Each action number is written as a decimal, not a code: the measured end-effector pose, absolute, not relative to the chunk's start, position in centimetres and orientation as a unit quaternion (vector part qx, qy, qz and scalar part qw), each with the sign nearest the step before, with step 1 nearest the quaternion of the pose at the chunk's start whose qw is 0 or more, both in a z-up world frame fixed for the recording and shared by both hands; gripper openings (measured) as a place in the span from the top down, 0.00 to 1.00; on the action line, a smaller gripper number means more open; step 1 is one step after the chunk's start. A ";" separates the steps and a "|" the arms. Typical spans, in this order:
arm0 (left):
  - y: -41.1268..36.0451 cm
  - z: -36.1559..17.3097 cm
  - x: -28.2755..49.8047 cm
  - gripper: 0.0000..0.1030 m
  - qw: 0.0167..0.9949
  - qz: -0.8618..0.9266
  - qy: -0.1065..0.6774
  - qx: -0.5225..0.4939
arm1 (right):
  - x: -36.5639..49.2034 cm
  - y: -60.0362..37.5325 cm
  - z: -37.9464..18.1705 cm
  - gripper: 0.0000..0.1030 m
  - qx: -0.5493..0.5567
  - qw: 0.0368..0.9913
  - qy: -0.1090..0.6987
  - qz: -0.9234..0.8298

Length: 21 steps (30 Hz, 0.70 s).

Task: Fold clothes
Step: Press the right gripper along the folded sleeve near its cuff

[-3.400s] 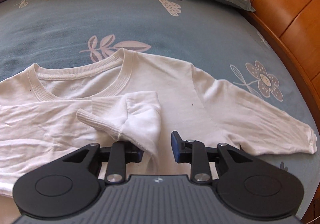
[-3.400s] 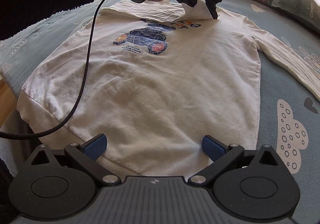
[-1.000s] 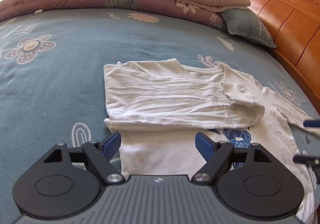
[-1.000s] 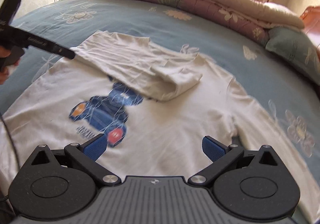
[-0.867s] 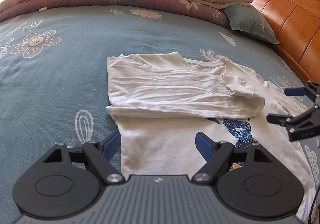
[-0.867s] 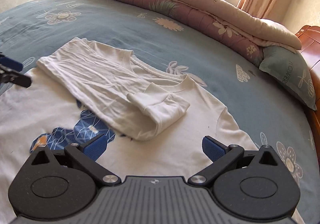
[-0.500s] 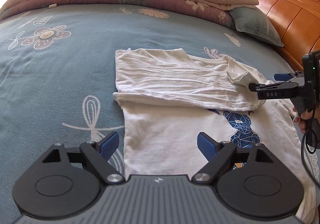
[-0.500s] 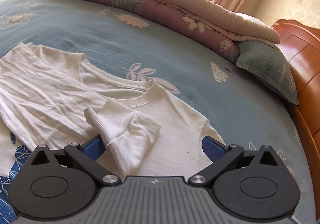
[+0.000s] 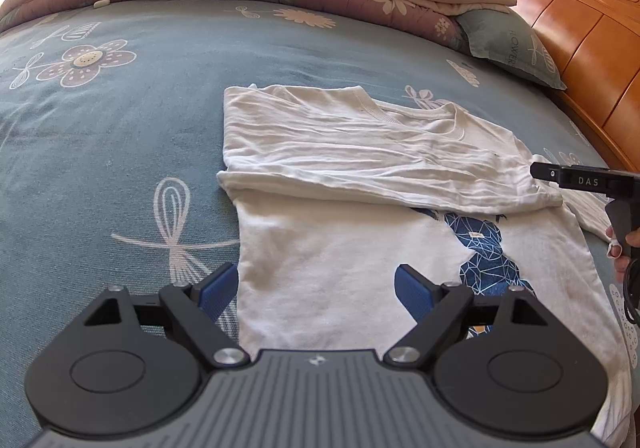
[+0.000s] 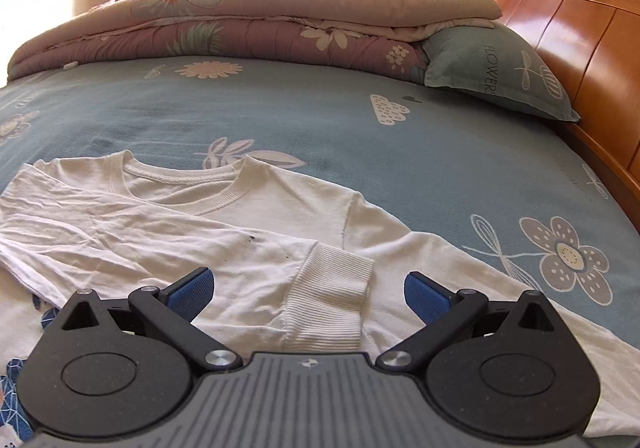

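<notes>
the left gripper [image 9: 316,290] hangs agape, empty, over the white sweatshirt's [image 9: 340,264] hem edge. the right gripper [image 10: 309,290], jaws wide, straddles the folded sleeve's ribbed cuff [image 10: 332,296] without pinching. beyond lie quilt [image 10: 240,28] and pillow [image 10: 492,68]; sweatshirt print partly covered.

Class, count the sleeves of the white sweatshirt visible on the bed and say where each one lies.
2. One sleeve is folded across the chest, its ribbed cuff nearest the right claw. The other sleeve lies spread towards the headboard side.
</notes>
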State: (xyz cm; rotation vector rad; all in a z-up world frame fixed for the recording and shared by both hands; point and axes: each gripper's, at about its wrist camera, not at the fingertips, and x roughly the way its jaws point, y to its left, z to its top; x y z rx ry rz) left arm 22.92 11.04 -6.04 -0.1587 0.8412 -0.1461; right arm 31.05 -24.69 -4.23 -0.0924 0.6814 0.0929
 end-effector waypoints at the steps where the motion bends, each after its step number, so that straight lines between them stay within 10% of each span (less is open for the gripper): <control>1: 11.1 -6.1 22.9 0.17 0.907 -0.070 0.408 -0.077 | 31.0 -24.8 -4.1 0.00 -0.036 0.941 0.332 0.059; 21: 11.3 -7.0 22.7 0.17 0.899 -0.068 0.426 -0.077 | 33.8 -25.8 -5.2 0.00 0.042 0.919 0.367 0.135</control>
